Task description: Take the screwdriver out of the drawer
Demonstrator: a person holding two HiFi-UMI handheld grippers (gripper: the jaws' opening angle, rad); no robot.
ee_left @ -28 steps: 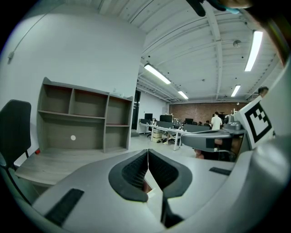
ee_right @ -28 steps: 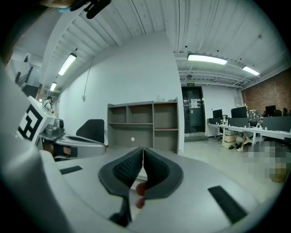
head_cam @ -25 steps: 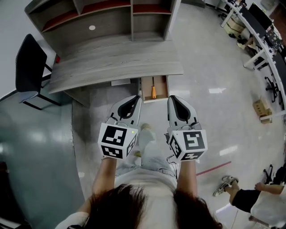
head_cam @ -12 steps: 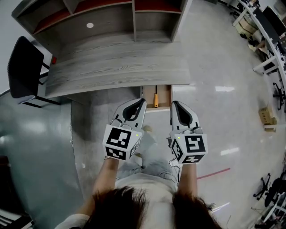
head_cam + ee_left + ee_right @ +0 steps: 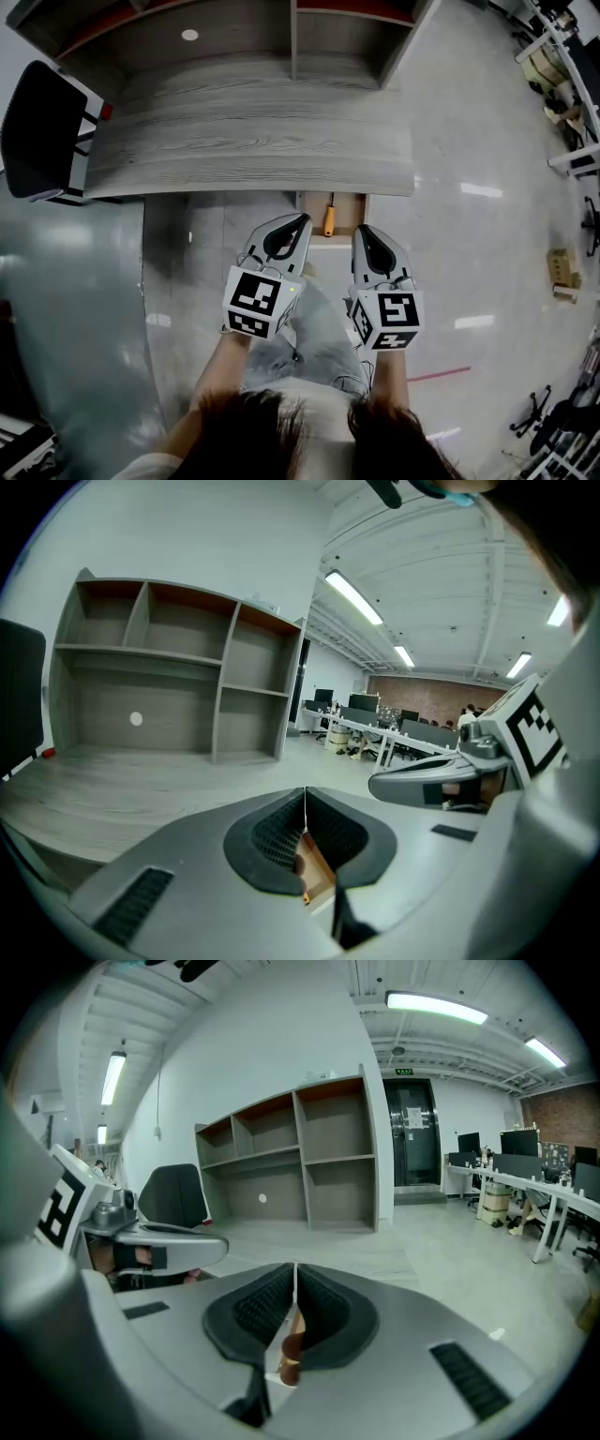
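In the head view, the screwdriver (image 5: pixel 329 217), with an orange handle and dark shaft, lies in the open wooden drawer (image 5: pixel 349 217) below the grey desk's front edge. My left gripper (image 5: pixel 303 220) is shut and empty, its tips at the drawer's left front corner. My right gripper (image 5: pixel 361 231) is also shut and empty, just before the drawer's right front. Through the right gripper view's jaw hollow, the screwdriver handle (image 5: pixel 292 1340) shows below. The left gripper view shows a bit of the drawer (image 5: pixel 314 871) under its closed jaws.
The grey desk (image 5: pixel 253 141) carries an open shelf unit (image 5: pixel 292 33) with a white disc (image 5: pixel 189 35). A black chair (image 5: pixel 37 131) stands at the desk's left end. Office desks (image 5: pixel 562 56) and a cardboard box (image 5: pixel 562 272) are at the right.
Both grippers have moved forward toward the desk and now sit right at the drawer's front. The desk edge now covers more of the drawer. Both stay shut.
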